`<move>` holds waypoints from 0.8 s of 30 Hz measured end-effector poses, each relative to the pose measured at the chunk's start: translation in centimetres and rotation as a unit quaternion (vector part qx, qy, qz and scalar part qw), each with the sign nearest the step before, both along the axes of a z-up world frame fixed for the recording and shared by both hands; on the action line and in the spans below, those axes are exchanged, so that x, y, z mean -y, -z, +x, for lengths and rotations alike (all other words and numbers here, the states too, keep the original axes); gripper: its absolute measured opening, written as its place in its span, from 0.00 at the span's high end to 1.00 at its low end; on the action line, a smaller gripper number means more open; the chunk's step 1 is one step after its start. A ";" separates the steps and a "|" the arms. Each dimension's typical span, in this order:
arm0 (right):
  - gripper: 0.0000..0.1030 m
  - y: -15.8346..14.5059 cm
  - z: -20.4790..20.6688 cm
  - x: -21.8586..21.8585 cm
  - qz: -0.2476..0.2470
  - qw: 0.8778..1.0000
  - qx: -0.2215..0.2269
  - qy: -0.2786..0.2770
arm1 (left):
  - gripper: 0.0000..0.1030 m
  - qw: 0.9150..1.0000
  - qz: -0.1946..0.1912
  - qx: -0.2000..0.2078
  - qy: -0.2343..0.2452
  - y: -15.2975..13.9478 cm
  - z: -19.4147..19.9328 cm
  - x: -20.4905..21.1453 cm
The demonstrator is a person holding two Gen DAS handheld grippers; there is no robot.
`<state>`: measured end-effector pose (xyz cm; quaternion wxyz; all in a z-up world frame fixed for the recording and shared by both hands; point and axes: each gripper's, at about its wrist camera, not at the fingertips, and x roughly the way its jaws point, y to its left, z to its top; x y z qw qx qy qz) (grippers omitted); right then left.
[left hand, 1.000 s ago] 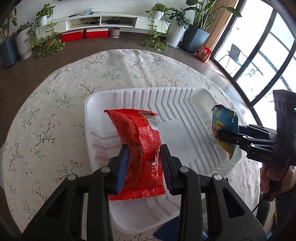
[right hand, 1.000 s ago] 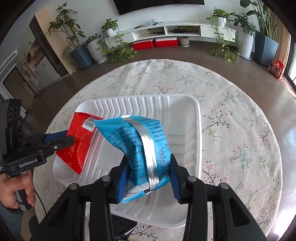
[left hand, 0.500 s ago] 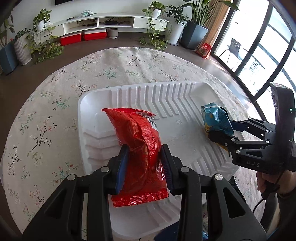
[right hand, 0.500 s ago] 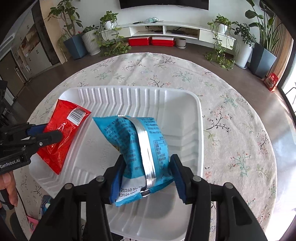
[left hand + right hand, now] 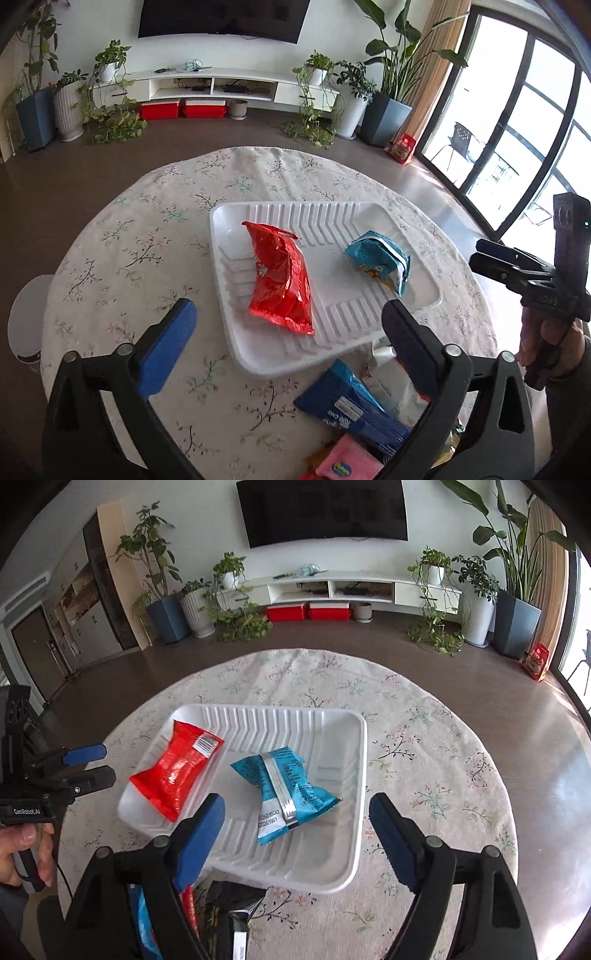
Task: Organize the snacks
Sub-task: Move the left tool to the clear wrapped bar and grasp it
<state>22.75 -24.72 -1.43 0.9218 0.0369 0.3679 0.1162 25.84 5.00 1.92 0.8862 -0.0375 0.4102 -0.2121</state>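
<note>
A white ribbed tray (image 5: pixel 369 221) (image 5: pixel 354 775) sits on the flowered round table. A red snack bag (image 5: pixel 282 277) (image 5: pixel 177 768) lies in its left half and a light blue snack bag (image 5: pixel 380 262) (image 5: pixel 284 790) lies in its right half. My left gripper (image 5: pixel 288 325) (image 5: pixel 90 762) is open and empty, pulled back above the tray's near edge. My right gripper (image 5: pixel 295 819) (image 5: pixel 480 251) is open and empty, also back from the tray. Several loose snack packs (image 5: pixel 354 410) (image 5: pixel 229 915) lie on the table in front of the tray.
The tablecloth (image 5: pixel 147 258) spreads bare left of the tray and beyond it (image 5: pixel 424 760). A white stool (image 5: pixel 26 317) stands below the table's left edge. Plants, a TV shelf and windows are far behind.
Both grippers opened and let go of their bags, the red one and the blue one, which now lie in the tray. Both grippers pulled back and up from the tray.
</note>
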 end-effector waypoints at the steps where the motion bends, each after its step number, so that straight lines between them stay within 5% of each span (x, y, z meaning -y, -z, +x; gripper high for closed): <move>1: 0.15 -0.5 -1.1 0.5 0.011 1.000 0.010 0.002 | 0.00 1.000 -0.004 0.003 -0.005 -0.2 -1.1 -0.6; 6: 0.07 -1.6 -7.6 3.1 0.072 0.996 0.055 0.011 | 0.00 0.998 -0.022 0.062 -0.025 -0.7 -8.4 -3.3; 11: 0.04 0.9 -13.2 4.7 0.145 0.988 0.039 0.027 | 0.00 0.998 -0.025 -0.009 -0.062 1.3 -14.2 -4.5; 15: 0.04 3.8 -17.0 4.1 0.178 0.983 0.007 0.038 | 0.00 0.992 -0.064 -0.047 -0.096 4.1 -18.4 -5.5; 20: 0.06 6.4 -20.8 1.4 0.150 0.988 -0.004 0.030 | 0.00 0.989 -0.078 -0.082 -0.095 6.9 -22.6 -3.5; 24: 0.09 7.4 -21.9 0.0 0.120 0.993 -0.001 0.022 | 0.01 0.991 -0.053 -0.092 -0.081 8.0 -24.3 -0.6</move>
